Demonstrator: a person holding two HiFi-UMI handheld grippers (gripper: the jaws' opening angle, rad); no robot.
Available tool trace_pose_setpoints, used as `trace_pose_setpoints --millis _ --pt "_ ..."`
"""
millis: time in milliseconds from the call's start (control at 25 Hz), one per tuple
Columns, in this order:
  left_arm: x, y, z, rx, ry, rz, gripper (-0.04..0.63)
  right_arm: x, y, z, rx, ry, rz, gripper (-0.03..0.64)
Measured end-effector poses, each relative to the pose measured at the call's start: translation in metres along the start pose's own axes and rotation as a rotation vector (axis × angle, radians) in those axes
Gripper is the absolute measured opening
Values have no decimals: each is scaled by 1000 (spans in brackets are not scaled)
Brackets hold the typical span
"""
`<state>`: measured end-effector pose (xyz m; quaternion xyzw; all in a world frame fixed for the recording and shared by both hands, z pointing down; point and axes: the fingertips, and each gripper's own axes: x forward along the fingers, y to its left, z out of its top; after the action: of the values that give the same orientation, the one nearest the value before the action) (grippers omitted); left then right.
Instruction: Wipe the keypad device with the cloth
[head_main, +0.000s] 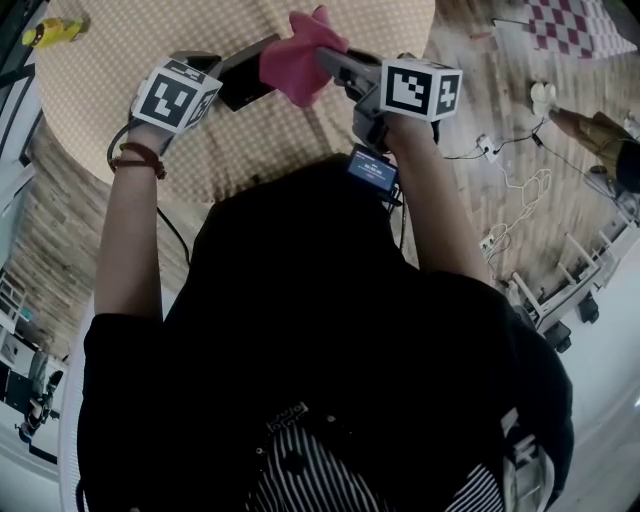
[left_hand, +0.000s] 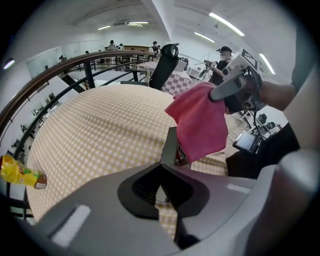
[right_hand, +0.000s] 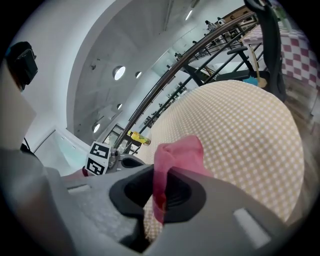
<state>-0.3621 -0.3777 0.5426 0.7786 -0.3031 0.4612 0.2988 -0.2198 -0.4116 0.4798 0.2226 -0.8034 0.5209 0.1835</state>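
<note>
1. The left gripper (head_main: 222, 72) sits at the upper left of the head view. Its jaws are clenched on the device (head_main: 245, 85), a dark flat slab.
2. In the left gripper view the device (left_hand: 169, 146) stands edge-on at the frame's centre, pinched between the jaws of the left gripper (left_hand: 162, 167) and raised above the table (left_hand: 100, 130).
3. The right gripper (head_main: 335, 60) is at the upper centre of the head view. Its jaws grasp the cloth (head_main: 298, 60), which is pink and bunched.
4. In the right gripper view a fold of the cloth (right_hand: 180, 152) is squeezed between the jaws of the right gripper (right_hand: 162, 177), with the rest puffing up above them.
5. In the left gripper view the cloth (left_hand: 200, 125) hangs right of centre and covers the device's far end. Whether the two touch cannot be told.
6. The round table (head_main: 120, 60) carries a beige checked cover.
7. A yellow packet (head_main: 50, 30) lies at the table's edge in the upper left corner of the head view, well apart from both grippers.
8. A small screen (head_main: 372, 170) hangs at the person's chest, below the right gripper.
</note>
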Motion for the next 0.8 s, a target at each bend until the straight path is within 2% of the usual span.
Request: trace_pose_setpoints --millis 320,520,680,800 --pt "16 -6 7 47 15 28 3 10 3 -13 -17 59 16 35" --pt "22 -2 8 50 -16 57 3 19 4 -25 -21 93 17 35" --pt "32 -1 16 58 -8 43 3 23 5 -27 -26 115 27 35" --pt "31 0 16 82 0 53 2 21 5 -20 -39 90 39 35"
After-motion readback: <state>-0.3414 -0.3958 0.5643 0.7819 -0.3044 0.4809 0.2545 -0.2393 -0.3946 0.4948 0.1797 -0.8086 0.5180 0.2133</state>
